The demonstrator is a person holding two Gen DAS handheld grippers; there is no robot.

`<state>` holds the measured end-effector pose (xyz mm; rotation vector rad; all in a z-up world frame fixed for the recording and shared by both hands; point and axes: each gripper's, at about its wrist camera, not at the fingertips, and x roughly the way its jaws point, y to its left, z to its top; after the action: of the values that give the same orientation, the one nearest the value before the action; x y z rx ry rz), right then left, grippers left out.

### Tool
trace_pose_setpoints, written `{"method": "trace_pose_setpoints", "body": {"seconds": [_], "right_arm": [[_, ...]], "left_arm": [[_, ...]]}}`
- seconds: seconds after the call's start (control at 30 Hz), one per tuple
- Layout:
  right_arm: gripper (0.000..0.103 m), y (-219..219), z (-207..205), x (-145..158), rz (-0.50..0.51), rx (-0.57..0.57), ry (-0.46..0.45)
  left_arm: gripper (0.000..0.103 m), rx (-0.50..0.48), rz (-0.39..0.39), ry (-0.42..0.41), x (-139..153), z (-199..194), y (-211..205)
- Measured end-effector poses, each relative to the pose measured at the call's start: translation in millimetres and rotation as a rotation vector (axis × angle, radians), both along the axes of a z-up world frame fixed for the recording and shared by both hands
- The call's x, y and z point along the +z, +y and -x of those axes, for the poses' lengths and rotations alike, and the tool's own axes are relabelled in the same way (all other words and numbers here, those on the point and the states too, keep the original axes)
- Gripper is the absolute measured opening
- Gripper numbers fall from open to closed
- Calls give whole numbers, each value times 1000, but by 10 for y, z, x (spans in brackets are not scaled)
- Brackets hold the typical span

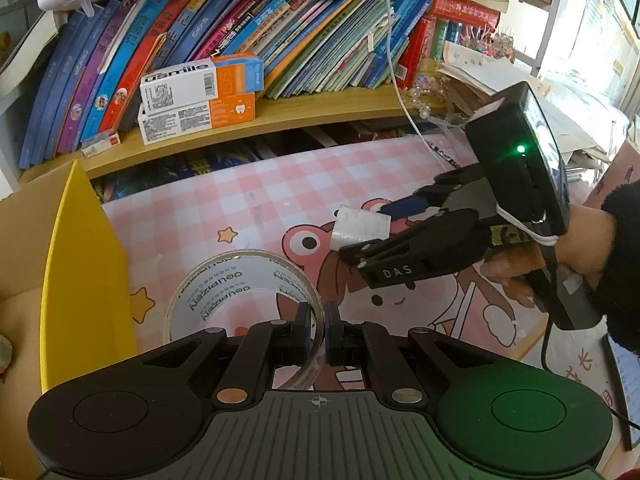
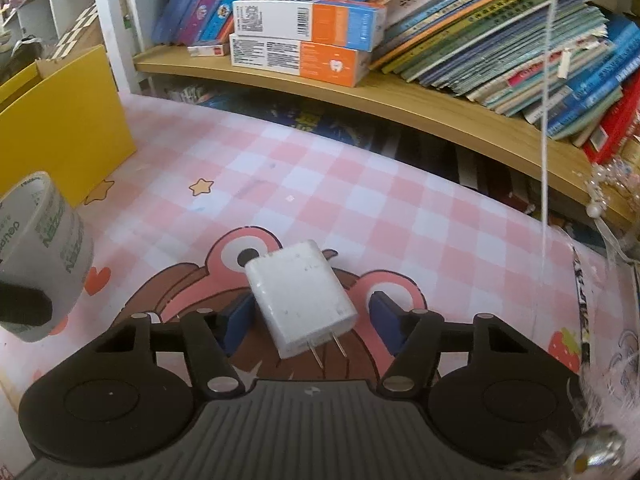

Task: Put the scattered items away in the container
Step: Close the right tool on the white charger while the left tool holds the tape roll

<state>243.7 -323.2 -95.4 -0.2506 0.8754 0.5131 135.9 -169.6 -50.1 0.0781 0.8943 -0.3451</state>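
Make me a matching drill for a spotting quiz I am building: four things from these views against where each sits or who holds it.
Things:
1. tape roll
2. charger
3. yellow box
4. toothpaste boxes

Places:
A. on the wooden shelf, stacked in front of the books
B. at the mat's left edge
C. between the open fingers of the right claw
D. wall pinched by the left claw

Pairs: 1-D, 2-C, 3-B, 4-A
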Motion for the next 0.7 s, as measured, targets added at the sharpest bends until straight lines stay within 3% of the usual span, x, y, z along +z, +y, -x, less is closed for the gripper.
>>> {"method": "trace_pose_setpoints", "body": {"seconds": [0.7], "right_arm": [[48,86,-62,1,-9,31,24]], "left_arm": [[5,-4,11,-31,175,74,8]]}}
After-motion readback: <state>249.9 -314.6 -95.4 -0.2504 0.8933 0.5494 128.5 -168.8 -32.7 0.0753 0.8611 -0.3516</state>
